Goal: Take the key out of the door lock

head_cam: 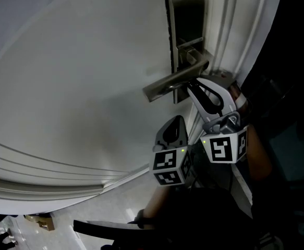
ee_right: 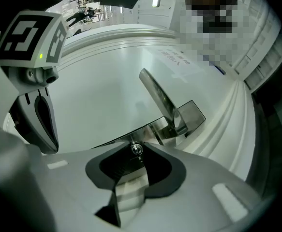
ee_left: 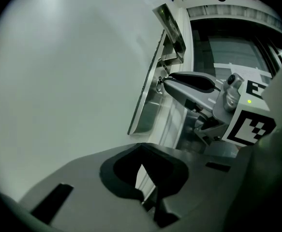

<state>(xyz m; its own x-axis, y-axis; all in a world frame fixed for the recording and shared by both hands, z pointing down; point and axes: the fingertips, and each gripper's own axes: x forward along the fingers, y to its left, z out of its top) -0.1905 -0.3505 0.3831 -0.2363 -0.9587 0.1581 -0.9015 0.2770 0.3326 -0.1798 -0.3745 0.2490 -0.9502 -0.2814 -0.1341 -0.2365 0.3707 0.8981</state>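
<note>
A steel lock plate (head_cam: 185, 30) with a lever handle (head_cam: 172, 82) sits on the white door (head_cam: 78, 87). My right gripper (head_cam: 192, 83) reaches up just under the lever. In the right gripper view its jaws (ee_right: 140, 154) are closed round the small silver key (ee_right: 137, 150), which sticks out of the lock below the lever handle (ee_right: 160, 98). In the head view the key is hidden behind the right gripper. My left gripper (head_cam: 176, 121) hangs lower and to the left, off the door, shut with nothing in it. The left gripper view shows the right gripper (ee_left: 189, 83) at the key (ee_left: 159, 83).
The moulded door frame (head_cam: 235, 30) runs close on the right of the lock, with a dark space beyond it. A paper notice (ee_right: 177, 59) is stuck higher on the door. Shiny floor (head_cam: 115, 202) shows below the door's bottom edge.
</note>
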